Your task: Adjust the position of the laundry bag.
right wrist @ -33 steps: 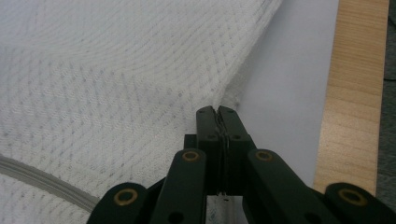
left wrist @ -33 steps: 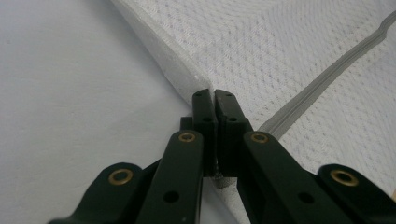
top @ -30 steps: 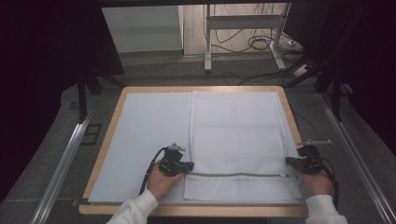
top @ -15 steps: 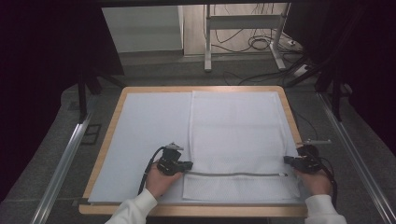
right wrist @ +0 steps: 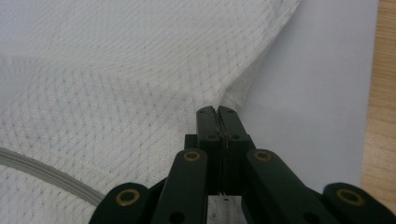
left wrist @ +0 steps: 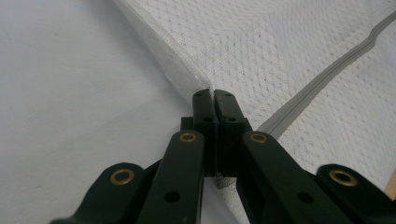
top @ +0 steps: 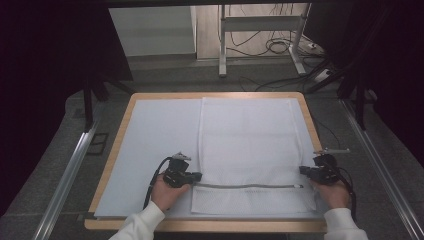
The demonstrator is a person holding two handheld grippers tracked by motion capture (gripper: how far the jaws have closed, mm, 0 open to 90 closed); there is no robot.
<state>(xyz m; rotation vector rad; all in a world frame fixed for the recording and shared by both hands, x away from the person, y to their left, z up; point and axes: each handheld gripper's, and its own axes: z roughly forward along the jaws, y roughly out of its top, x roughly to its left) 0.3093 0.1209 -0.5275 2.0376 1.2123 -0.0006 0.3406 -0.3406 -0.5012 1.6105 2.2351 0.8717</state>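
Observation:
A white mesh laundry bag (top: 250, 145) lies flat on the right half of the table, with a grey zipper (top: 247, 186) running across its near end. My left gripper (top: 197, 176) is shut on the bag's left edge (left wrist: 196, 79) just above the zipper (left wrist: 322, 79). At the opposite side my right gripper (top: 303, 170) is shut on the bag's right edge (right wrist: 233, 93), where the mesh puckers up at the jaws. The left gripper's tips (left wrist: 213, 94) and the right gripper's tips (right wrist: 216, 112) are both pressed together over the fabric.
A white sheet (top: 150, 145) covers the table, whose wooden rim (top: 210, 225) frames it. Metal rails (top: 70, 170) run along both sides. A desk frame with cables (top: 270, 45) stands beyond the far edge. Wood rim (right wrist: 383, 93) lies close to the right gripper.

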